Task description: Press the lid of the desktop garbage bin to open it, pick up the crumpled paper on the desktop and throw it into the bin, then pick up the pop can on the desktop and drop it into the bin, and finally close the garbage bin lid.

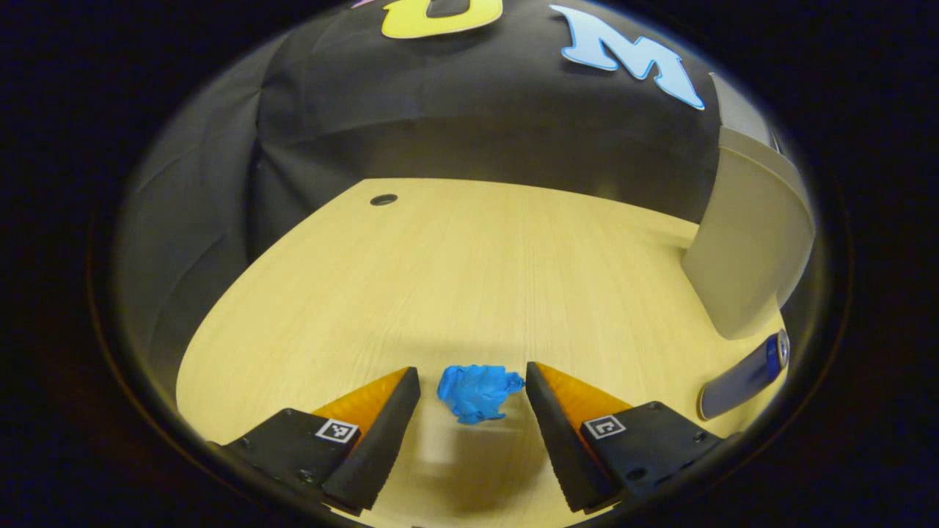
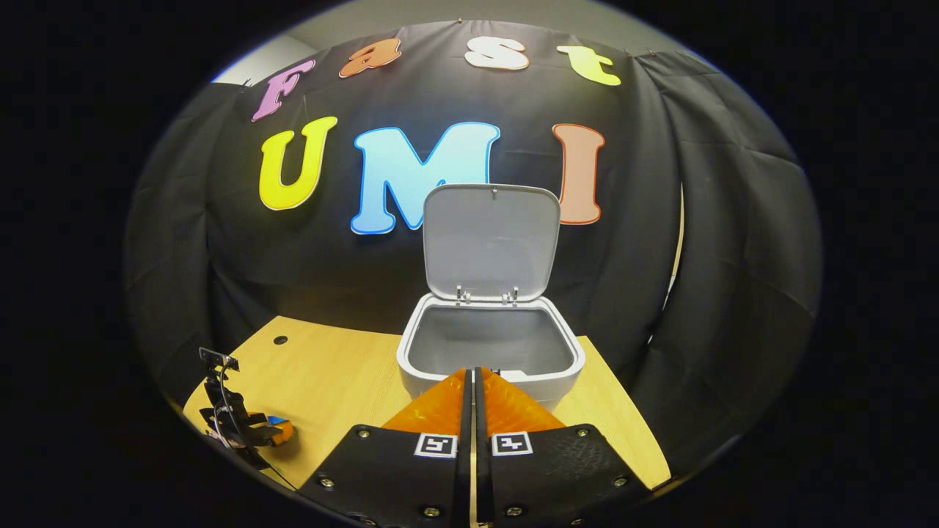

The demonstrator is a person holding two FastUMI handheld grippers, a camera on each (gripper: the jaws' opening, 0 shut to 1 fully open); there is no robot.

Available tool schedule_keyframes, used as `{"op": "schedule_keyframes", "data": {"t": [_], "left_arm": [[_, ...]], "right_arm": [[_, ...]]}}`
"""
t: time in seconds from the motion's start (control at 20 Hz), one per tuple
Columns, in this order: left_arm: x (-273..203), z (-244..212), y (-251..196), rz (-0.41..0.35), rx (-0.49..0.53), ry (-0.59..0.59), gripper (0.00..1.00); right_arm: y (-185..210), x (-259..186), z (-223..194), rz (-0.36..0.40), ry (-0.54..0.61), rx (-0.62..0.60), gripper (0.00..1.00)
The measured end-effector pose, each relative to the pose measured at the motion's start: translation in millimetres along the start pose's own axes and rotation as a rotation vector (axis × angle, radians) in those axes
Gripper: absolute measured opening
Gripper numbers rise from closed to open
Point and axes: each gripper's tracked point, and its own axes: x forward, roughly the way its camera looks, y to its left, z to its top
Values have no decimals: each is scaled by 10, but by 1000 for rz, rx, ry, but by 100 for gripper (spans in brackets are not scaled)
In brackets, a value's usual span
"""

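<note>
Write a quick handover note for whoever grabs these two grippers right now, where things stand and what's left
Left gripper: open, fingers either side of the blue crumpled paper on the desk, not yet gripped.
Right gripper: shut, empty, in front of the bin.
Done: bin lid is up.
Pop can lies beside the bin.
Left: bin the paper, then the can, close the lid.

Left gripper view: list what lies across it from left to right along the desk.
Tool's one finger → crumpled blue paper → tool's other finger → pop can lying on its side, with the garbage bin above it at the right edge.
</note>
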Motion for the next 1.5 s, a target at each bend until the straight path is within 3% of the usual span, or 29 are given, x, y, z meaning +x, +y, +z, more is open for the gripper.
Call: {"op": "schedule_keyframes", "data": {"t": [0.6,0.85,1.2,1.25,1.5], "left_arm": [[82,-78,11,29,46,30,96],[73,3,146,64,45,32,41],[-167,805,-31,33,65,-81,43],[-203,747,-18,26,67,-96,43],[-469,1238,-449,-35,117,-177,41]], "right_arm": [[-105,-112,-140,-35,31,18,3],[-96,-129,-146,-34,34,20,3],[-35,-116,-161,-6,32,28,3],[-27,-117,-164,-1,29,32,3],[-36,-150,-206,14,26,55,3]]}}
